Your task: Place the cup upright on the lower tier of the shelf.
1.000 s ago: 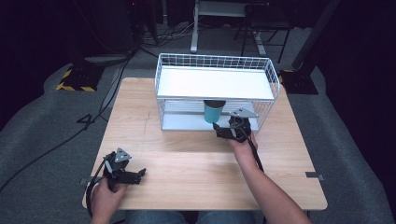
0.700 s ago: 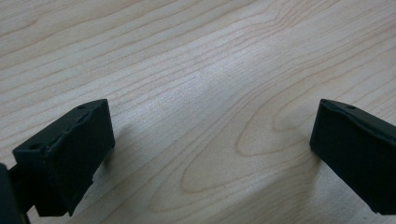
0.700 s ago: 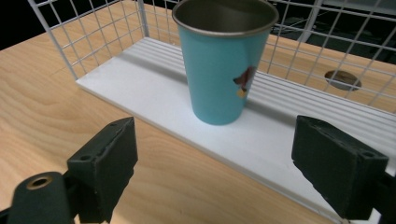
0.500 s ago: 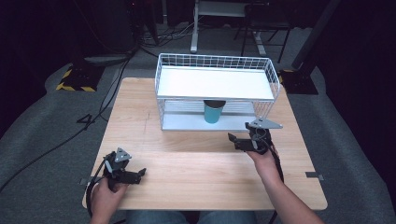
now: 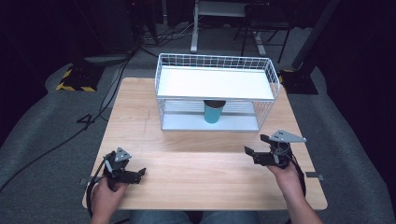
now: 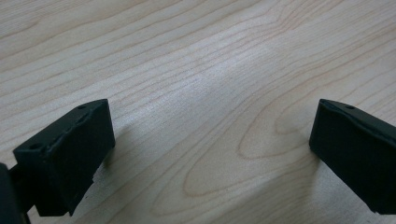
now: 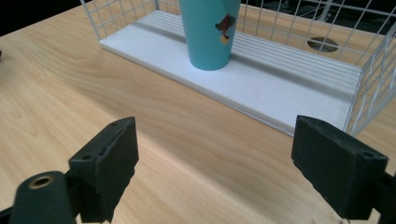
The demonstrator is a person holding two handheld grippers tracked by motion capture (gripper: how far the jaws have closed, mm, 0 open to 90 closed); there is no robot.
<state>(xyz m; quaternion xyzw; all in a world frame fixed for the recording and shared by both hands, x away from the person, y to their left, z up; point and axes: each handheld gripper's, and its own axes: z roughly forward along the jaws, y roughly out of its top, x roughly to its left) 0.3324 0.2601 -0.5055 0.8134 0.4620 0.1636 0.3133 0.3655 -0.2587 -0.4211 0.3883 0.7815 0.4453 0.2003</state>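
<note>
On the lower shelf of the white wire rack (image 5: 271,88), the teal cup (image 5: 214,112) stands upright under the top shelf. My right gripper (image 5: 259,147) hovers near the table's (image 5: 196,163) right edge, jaws spread and empty; my left gripper (image 5: 135,173) rests near the front-left corner, likewise wide apart.

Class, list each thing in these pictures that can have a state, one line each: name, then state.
Teal cup: upright on the lower shelf of the wire rack, not held.
Left hand-held gripper: open, holding nothing, low over the wooden table.
Right hand-held gripper: open, holding nothing, apart from the rack.
</note>
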